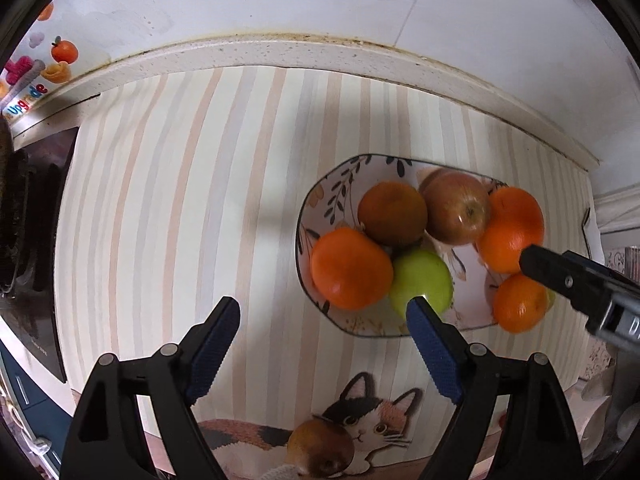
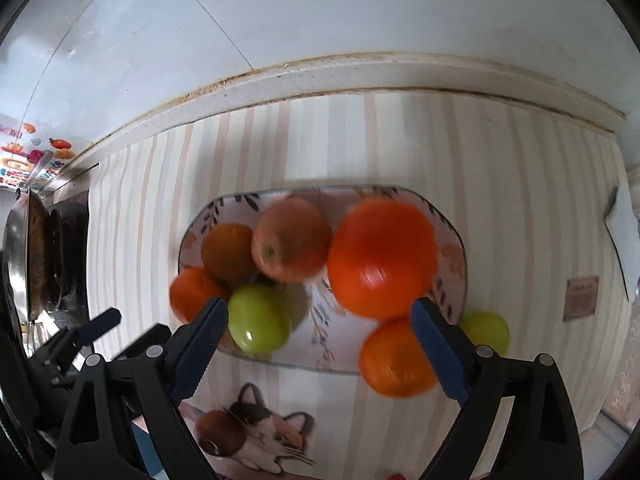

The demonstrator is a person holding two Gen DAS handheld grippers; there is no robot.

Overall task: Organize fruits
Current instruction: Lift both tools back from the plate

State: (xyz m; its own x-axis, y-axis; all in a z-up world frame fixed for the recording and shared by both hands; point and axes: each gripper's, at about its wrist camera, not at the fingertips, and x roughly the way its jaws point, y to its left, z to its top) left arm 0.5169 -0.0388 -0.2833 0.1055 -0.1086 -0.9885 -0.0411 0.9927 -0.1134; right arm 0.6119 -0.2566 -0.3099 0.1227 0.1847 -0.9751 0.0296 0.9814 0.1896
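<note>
A flowered plate [image 1: 332, 188] [image 2: 452, 272] on the striped mat holds several fruits: oranges [image 1: 352, 268] [image 2: 382, 258], a red apple [image 1: 456, 208] [image 2: 292, 240] and a green apple [image 1: 422, 280] [image 2: 260, 318]. A smaller orange [image 2: 396, 356] sits at the plate's near right rim, with a second green apple [image 2: 486, 332] beside it, off the plate. A brownish fruit [image 1: 320, 452] [image 2: 220, 432] lies on the cat picture. My left gripper [image 1: 322, 312] hangs open above the plate's left edge, holding nothing. My right gripper [image 2: 320, 312] is open over the plate, also holding nothing; one of its fingers [image 1: 560, 276] shows in the left wrist view.
A black stove [image 1: 24, 220] with a pan [image 2: 24, 252] stands at the left of the mat. The counter's raised back edge [image 1: 280, 52] meets a white wall with fruit stickers [image 1: 64, 50]. A white sheet [image 2: 624, 232] lies at the far right.
</note>
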